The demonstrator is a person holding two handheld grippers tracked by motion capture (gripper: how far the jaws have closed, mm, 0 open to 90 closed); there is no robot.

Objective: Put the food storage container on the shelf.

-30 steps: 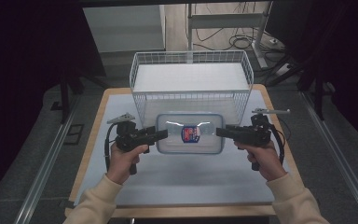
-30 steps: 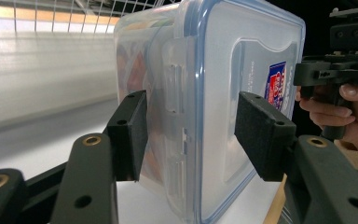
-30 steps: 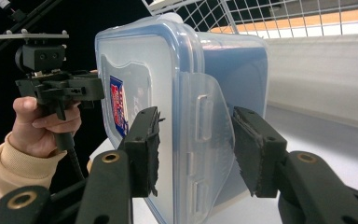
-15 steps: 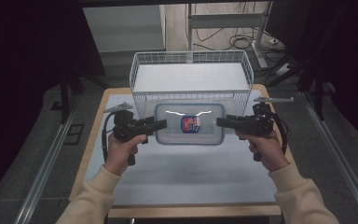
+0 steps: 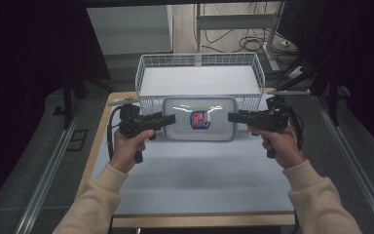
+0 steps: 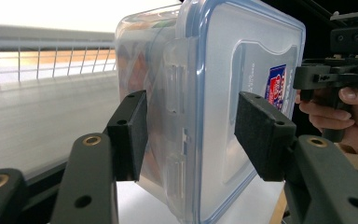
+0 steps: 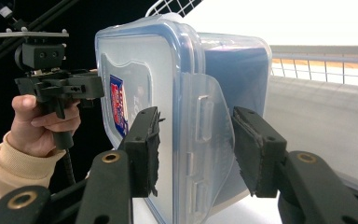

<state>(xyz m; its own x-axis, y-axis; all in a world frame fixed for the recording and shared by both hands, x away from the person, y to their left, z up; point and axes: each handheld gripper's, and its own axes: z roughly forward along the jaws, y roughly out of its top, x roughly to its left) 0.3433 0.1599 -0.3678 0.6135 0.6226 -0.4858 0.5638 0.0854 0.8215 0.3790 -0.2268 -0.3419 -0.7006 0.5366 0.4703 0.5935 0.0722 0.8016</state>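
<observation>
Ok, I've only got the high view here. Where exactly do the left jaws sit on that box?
Observer: The left gripper straddles one short end of the box, with one pad on the lid and one on the underside.
Operator: And the right one?
Observer: It's the same at the other end. The right gripper has the clip flap between its jaws.
Operator: Anything inside?
Observer: Something orange shows through the box's side. I can't tell what it is.

the wire basket (image 5: 199, 78) is standing just behind the container (image 5: 199, 119), blocking the far side. the table (image 5: 195, 180) in front is lying open.
</observation>
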